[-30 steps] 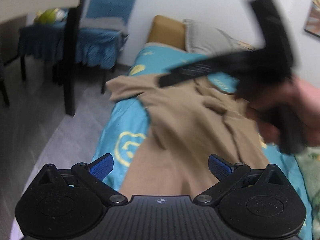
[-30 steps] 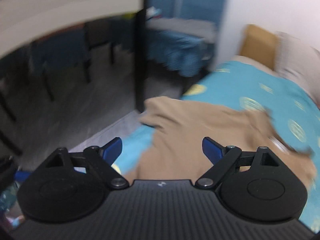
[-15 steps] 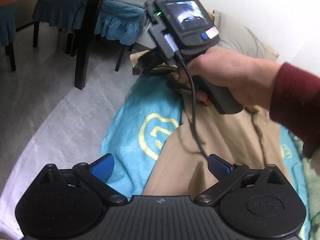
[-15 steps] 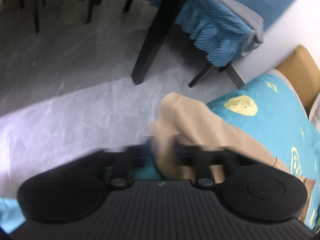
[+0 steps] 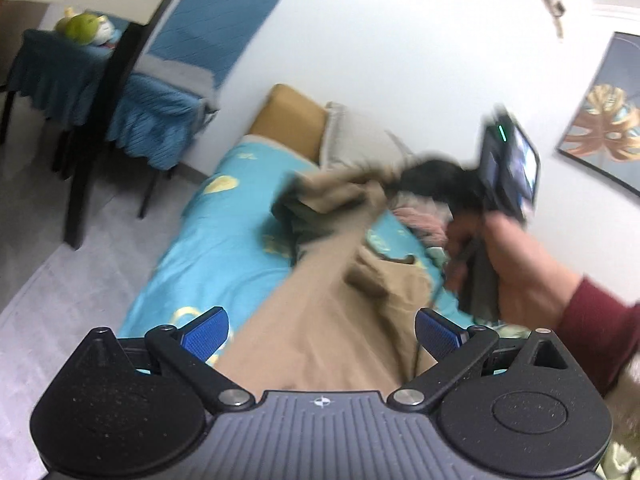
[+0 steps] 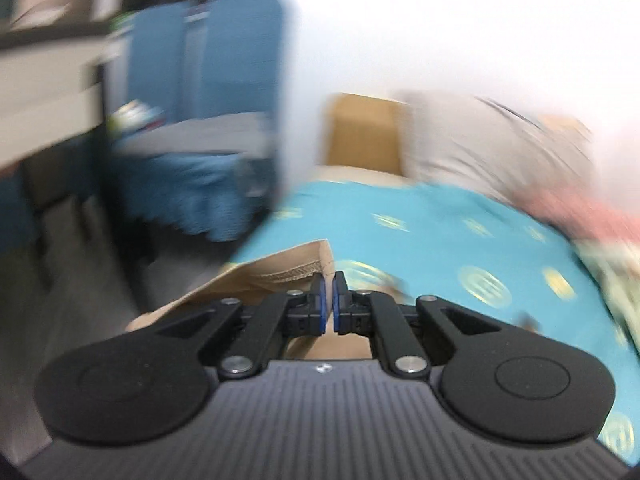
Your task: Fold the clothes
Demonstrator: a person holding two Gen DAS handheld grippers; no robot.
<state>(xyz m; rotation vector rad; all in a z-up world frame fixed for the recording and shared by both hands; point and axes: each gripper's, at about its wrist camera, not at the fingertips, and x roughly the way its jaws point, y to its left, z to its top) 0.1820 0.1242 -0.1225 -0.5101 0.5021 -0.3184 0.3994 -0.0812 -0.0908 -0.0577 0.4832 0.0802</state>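
Currently the right gripper (image 6: 328, 300) is clenched on the stitched hem of the soft tan knit garment (image 5: 320, 320), lifted off the turquoise patterned bedsheet (image 5: 224, 240). Left gripper (image 5: 320, 330) is released, cloth lying between its blue pads. Light, limp, drapey: best pinched at hems or corners.

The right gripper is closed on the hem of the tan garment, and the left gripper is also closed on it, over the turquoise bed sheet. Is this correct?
Not entirely. The left gripper is open: the left wrist view shows its blue pads wide apart, holding nothing. The rest stands: the right gripper is closed on the hem of the tan garment, over the turquoise bed sheet.
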